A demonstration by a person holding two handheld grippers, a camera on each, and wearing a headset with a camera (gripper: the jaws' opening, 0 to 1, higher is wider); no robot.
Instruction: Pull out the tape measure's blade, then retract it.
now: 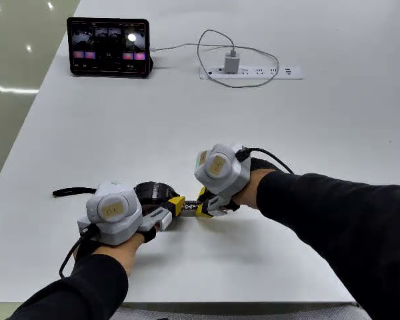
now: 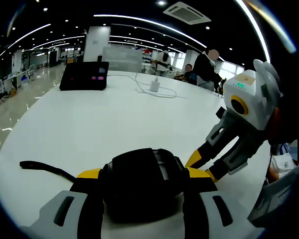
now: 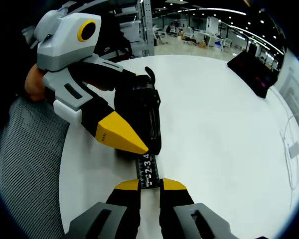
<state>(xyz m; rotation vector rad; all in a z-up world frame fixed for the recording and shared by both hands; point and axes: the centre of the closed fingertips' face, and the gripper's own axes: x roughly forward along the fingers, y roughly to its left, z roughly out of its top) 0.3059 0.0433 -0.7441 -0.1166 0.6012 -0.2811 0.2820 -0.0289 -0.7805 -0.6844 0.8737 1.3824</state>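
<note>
Pull-out step, only just begun by my read: the tape measure (image 1: 152, 193) sits on the table (image 1: 187, 120) in the lower middle of the head view, between the two grippers. The left gripper (image 2: 144, 175) has its fingers clenched around the black case from both sides (yellow tips hug it at the bottom of the left gripper view). The right gripper (image 3: 150, 185) has its fingers pinched on the blade (image 3: 147, 169), low centre of the right gripper view. Only a short bit of blade is out, with 2-3-4 readable. A strap (image 1: 73, 192) trails on the table left of the case. Next move calls for drawing the right gripper straight away from the case along the blade's line, with the left gripper pinning the case steady and the pinch firm so the blade doesn't slip. Retracting is not yet due.
</note>
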